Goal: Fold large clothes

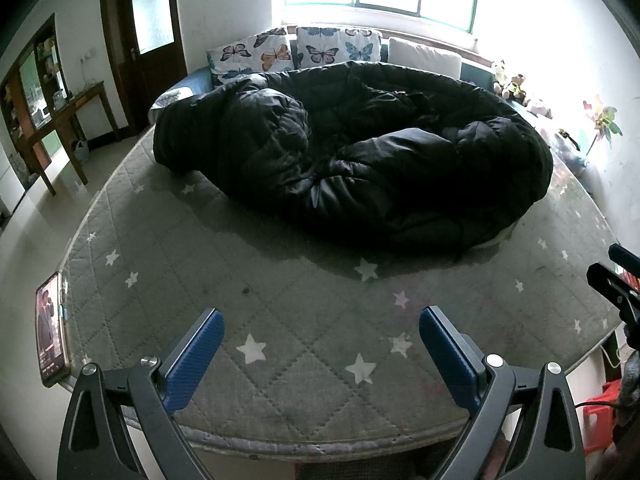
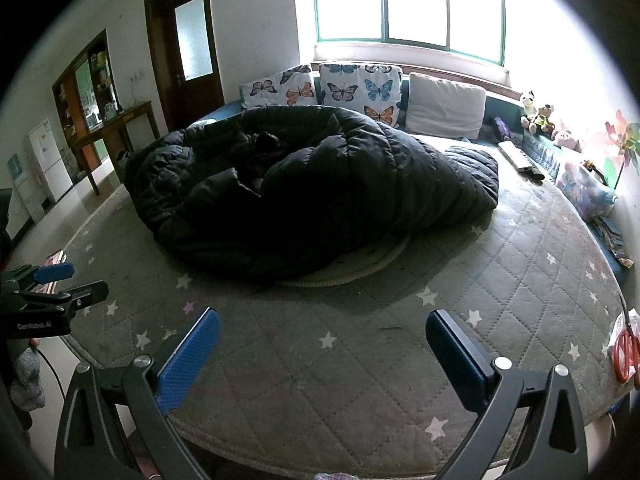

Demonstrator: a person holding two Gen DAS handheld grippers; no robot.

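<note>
Left wrist view: my left gripper (image 1: 320,354) hangs over the near edge of the grey star-quilted mattress (image 1: 280,300), its blue pads spread wide with nothing between them. The black puffy coat (image 1: 352,160) lies crumpled in a heap at 12 o'clock from my fingers, well apart from them, on the far half of the mattress. A phone (image 1: 50,330) with its screen lit rests at the mattress edge at 9 o'clock. Butterfly pillows (image 1: 296,50) stand behind the coat under the bright window.

From the right wrist view, my right gripper (image 2: 322,358) is likewise spread and empty above the near edge. The coat (image 2: 312,188) sits at 12 o'clock, partly over a pale round mat (image 2: 360,266). Red-handled scissors (image 2: 626,354) lie at 3 o'clock, and my left gripper (image 2: 72,284) shows at 9 o'clock.
</note>
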